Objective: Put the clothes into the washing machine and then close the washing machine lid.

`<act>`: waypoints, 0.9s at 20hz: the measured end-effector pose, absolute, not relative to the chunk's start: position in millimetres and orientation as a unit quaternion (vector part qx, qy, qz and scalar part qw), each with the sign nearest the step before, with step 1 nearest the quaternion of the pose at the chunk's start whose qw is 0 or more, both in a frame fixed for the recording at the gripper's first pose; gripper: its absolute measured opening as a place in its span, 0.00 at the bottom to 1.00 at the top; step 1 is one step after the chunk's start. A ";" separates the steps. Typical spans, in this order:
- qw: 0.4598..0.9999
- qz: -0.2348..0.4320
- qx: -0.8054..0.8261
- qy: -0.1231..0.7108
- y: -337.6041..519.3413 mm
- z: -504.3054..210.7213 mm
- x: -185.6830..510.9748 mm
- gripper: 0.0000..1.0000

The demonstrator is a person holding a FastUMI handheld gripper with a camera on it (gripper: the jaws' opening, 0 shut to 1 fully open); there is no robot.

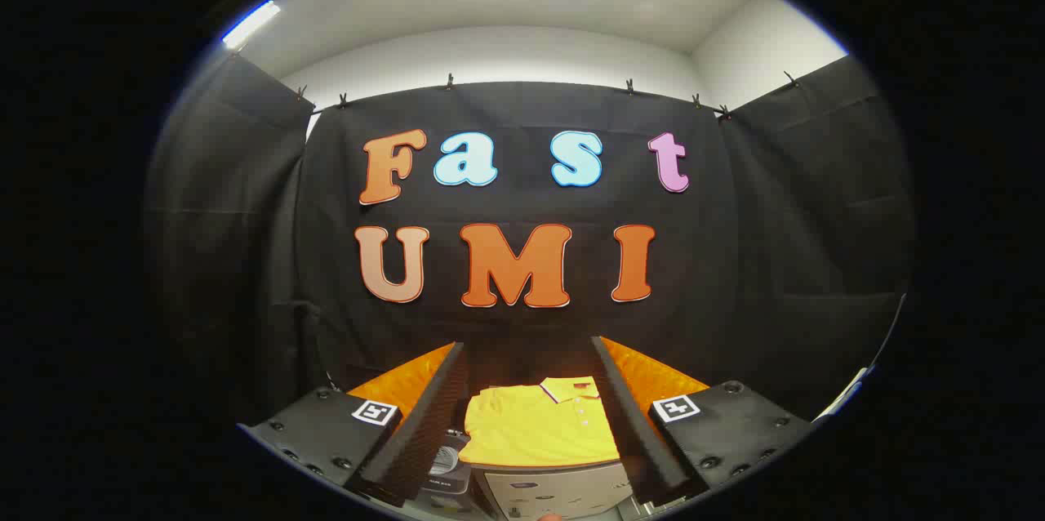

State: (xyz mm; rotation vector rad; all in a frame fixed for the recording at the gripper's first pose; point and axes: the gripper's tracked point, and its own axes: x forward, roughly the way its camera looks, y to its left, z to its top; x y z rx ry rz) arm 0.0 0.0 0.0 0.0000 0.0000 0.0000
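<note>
A yellow polo shirt (539, 427) with a dark-trimmed collar lies folded flat on an orange surface (653, 378), between and just ahead of my two fingers. My gripper (531, 423) is open, its fingers spread wide on either side of the shirt without touching it. Below the shirt, nearest to me, is the light grey top of the washing machine (555, 488) with a dark control panel (447, 468) on its left part. Whether its lid is open or closed I cannot tell from here.
The black cloth wall (522, 325) rises right behind the orange surface and wraps around both sides. A white edge (849, 390) shows low on the right beyond the cloth.
</note>
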 end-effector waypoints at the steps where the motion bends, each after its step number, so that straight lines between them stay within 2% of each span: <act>1: 1.000 -0.001 -0.001 0.000 -0.9 0.1 0.4 0.98; 18: 1.000 0.002 -0.011 -0.001 -3.3 0.2 8.1 0.98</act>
